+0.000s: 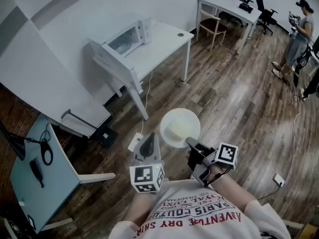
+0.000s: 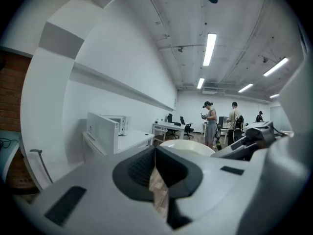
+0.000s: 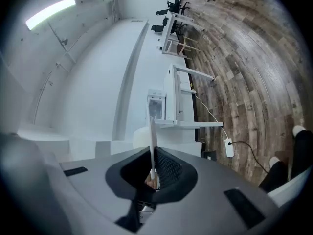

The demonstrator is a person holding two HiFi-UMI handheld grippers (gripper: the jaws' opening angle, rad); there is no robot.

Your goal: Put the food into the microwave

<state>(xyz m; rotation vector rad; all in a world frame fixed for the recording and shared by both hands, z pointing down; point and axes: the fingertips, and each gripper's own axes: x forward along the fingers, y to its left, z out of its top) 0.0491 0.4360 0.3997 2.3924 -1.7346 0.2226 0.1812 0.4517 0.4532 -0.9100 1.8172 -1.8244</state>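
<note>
A white plate (image 1: pixel 180 127) carries a pale block of food (image 1: pixel 177 129) and hangs above the wooden floor. My right gripper (image 1: pixel 190 142) is shut on the plate's near rim. In the right gripper view that rim shows as a thin white edge (image 3: pixel 152 136) pinched between the jaws. My left gripper (image 1: pixel 148 140) hangs beside the plate, shut and empty, and its jaws meet in the left gripper view. The white microwave (image 1: pixel 127 39) stands on a white table (image 1: pixel 167 41) ahead with its door open (image 2: pixel 101 129). The plate (image 2: pixel 188 145) also shows past the left jaws.
A wooden chair (image 1: pixel 212 26) and a second white desk (image 1: pixel 230 5) stand beyond the table. A person (image 1: pixel 298 34) stands at the far right. A teal desk (image 1: pixel 35 178) is at my left. A power strip (image 1: pixel 135 142) and a black box (image 1: pixel 106 136) lie on the floor.
</note>
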